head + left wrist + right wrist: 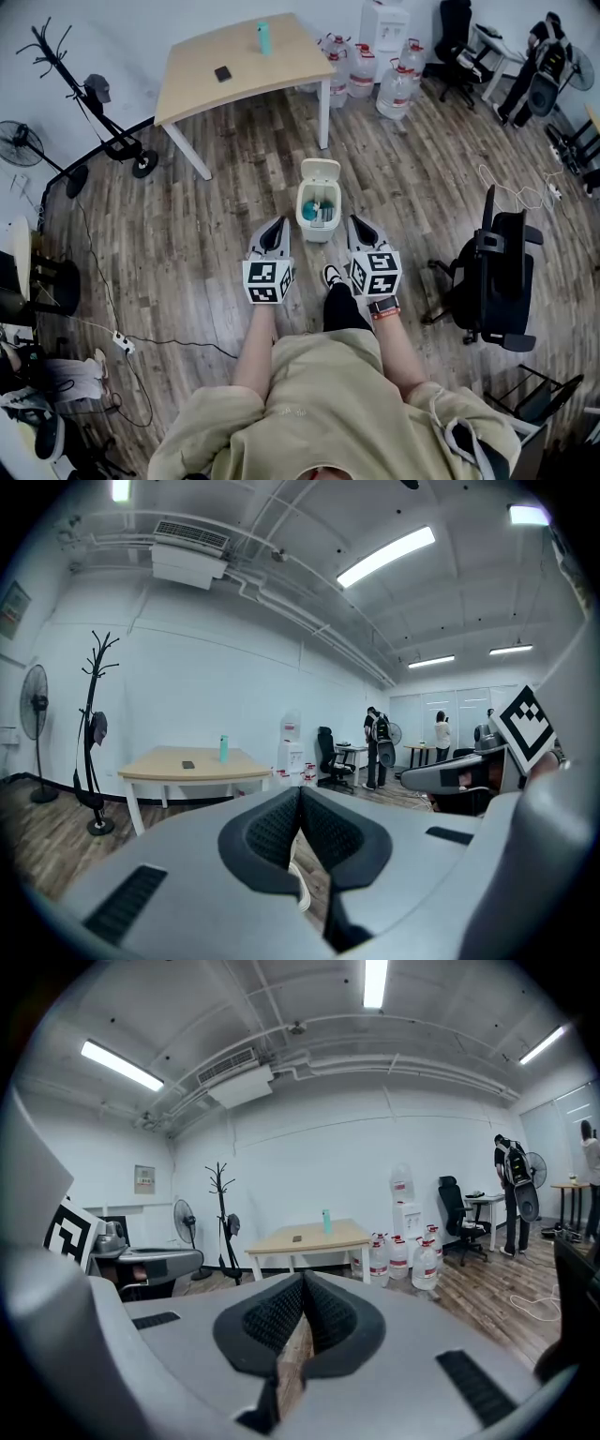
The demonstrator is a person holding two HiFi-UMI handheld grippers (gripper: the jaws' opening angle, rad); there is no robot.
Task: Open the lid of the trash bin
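- Trash bin (317,217): a small white one on the wooden floor (216,234), in front of the person, just beyond their shoe (332,276) and between the two grippers. Its lid (319,172) looks already tipped up and back, so the inside shows.
- The left gripper (276,225) hangs just beside the bin's left side and the right gripper (358,225) just beside its right. Each has its jaws pressed together at the tips with nothing caught between them.
- Risk, as I judge it: the bin looks light. A knock from either closed gripper could slide it along the floor or tip it toward the table (234,66).
- A nudge on the raised lid could drop it shut again, if the hinge does not hold it up.
- The shoe is close to the base. I cannot tell whether it rests on a pedal; if it does, lifting the foot might let the lid fall.
- Hard to make out: the hinge and the bin's front are out of sight from above. The teal and pale things inside are too small to name.
- Neither gripper view shows the bin clearly; both look out across the room. A pale curved sliver shows under the left jaws, and I cannot say what it is.
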